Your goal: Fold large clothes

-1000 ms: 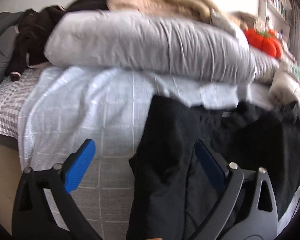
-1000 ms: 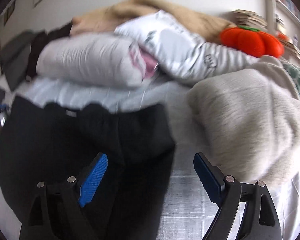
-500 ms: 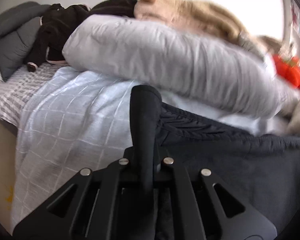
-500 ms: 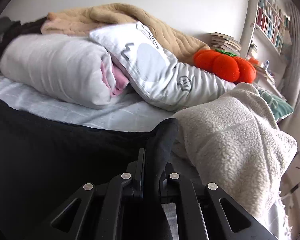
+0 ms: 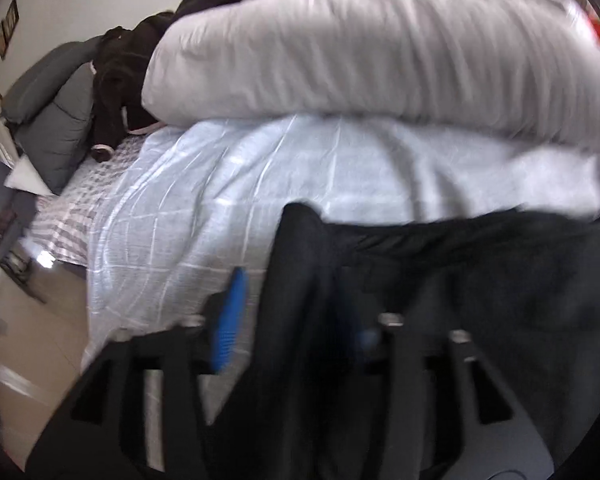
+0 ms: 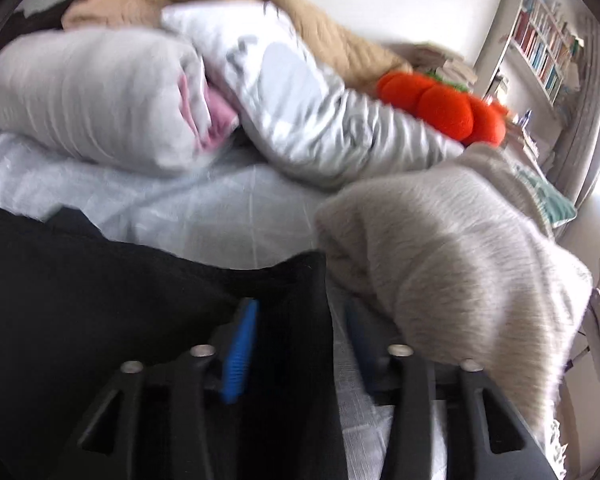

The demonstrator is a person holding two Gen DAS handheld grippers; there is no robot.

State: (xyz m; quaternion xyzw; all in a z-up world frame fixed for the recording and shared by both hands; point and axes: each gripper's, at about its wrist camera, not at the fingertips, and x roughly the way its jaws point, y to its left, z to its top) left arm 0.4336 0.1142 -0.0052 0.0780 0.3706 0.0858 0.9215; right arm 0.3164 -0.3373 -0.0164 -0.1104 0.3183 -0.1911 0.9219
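**Mia:** Where are the black pants (image 5: 480, 280)?

**Sam:** On the bed (image 5: 204, 216), on the pale blue checked cover. They lie flat across the near part. One corner sticks up in front of each camera.

**Mia:** What is the left claw (image 5: 296, 320) doing?

**Sam:** Its two sides are a bit apart. You can see one blue pad (image 5: 230, 320) on the left. A fold of the pants stands between the two sides. The picture is blurry, so I cannot tell if the pads touch the cloth.

**Mia:** And the right claw (image 6: 300, 336)?

**Sam:** The same. Its sides are a bit apart, and the pants corner stands up between them. One blue pad (image 6: 240, 352) shows beside the cloth.

**Mia:** What else is on the bed?

**Sam:** A big grey pillow (image 5: 360, 48) lies behind the pants. A tan blanket (image 6: 260, 8) sits on top at the back. A fluffy cream blanket (image 6: 452, 248) is just right of the pants. An orange plush pumpkin (image 6: 440, 104) is farther back, near the bookshelf (image 6: 548, 44).
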